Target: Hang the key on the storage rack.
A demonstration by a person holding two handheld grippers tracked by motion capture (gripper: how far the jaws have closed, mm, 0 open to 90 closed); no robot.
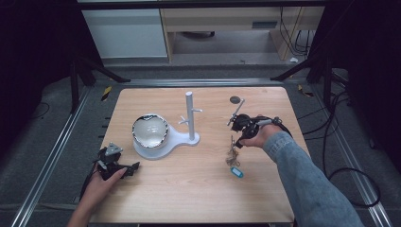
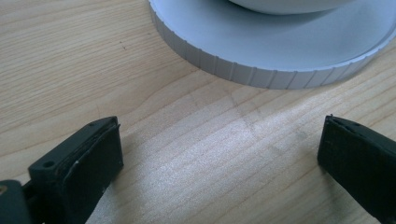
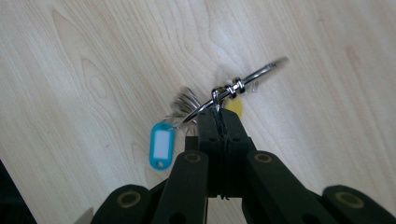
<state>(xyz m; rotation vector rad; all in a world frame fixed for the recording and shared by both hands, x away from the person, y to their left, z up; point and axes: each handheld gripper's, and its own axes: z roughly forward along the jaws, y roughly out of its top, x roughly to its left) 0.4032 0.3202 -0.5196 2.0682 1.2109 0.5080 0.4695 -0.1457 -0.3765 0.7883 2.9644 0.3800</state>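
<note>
Pale wood grain covers the bench (image 1: 198, 184), which sits on a grey floor with dark framing around it. One white stand (image 1: 163, 142) rests left of centre, with one upright post (image 1: 190, 116) bearing short pegs and one shallow bowl (image 1: 150, 131) on its round base. To its right the right gripper (image 1: 236, 137) has its jaws pressed together on the metal ring of one key bunch (image 1: 232, 156); in the right gripper view the ring (image 3: 243, 84) stands up from the pinched tips, while the keys (image 3: 184, 102), one blue tag (image 3: 161, 144) and a yellow piece (image 3: 234, 106) hang or trail toward the wood below. Whether the bunch is wholly clear of the bench I cannot tell. The left gripper (image 1: 126, 171) rests near the front left edge, jaws wide apart and holding nothing, its view looking at the ribbed rim of the stand's base (image 2: 261, 74) just ahead. The work appears to be carrying the keys to the stand, probably to hang them on a peg. To do that well, keep the pinch firm, raise the bunch until the tag swings free, present the open loop of the ring squarely to a peg, and release only once it is threaded. One dark disc (image 1: 235, 100) lies near the far edge.
</note>
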